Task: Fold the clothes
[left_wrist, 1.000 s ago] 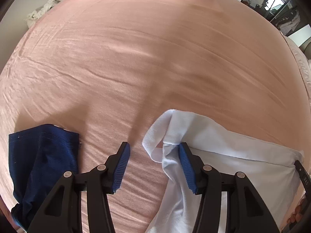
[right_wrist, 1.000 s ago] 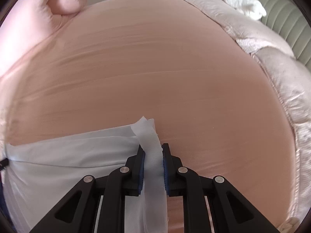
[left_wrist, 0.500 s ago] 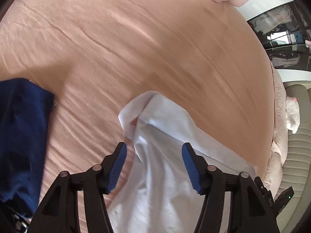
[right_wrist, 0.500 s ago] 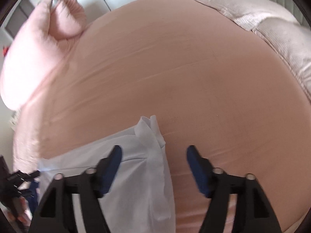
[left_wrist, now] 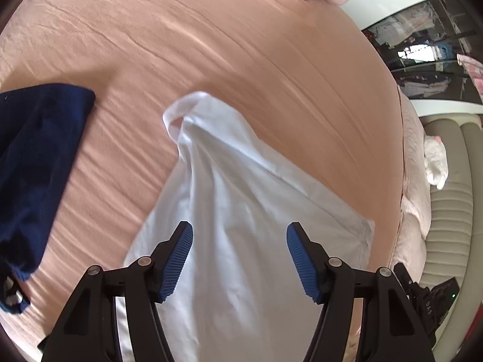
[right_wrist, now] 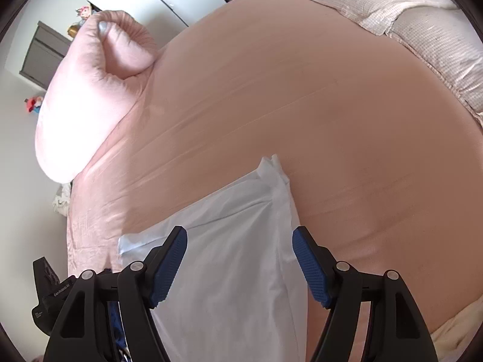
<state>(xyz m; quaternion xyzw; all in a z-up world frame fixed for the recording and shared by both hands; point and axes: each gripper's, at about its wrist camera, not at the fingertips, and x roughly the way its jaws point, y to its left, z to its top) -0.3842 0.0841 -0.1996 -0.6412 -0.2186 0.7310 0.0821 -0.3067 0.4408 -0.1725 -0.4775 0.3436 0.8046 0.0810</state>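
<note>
I have both grippers over the white garment lying on the bed. My left gripper and right gripper have their fingers spread, gripping nothing. The cloth runs lengthwise away from both, its rumpled far corner nearer my left.

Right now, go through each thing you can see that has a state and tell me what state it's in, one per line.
White cotton garment: lying on the bed, creased, far corner curled over, not gripped.
Dark navy garment: bunched on the sheet, apart from the white one.
Pink bed sheet: spread out, lightly wrinkled.
Pink pillow: dented, at the bed's edge.
Left gripper: open, holding nothing.
Right gripper: open, holding nothing.
</note>
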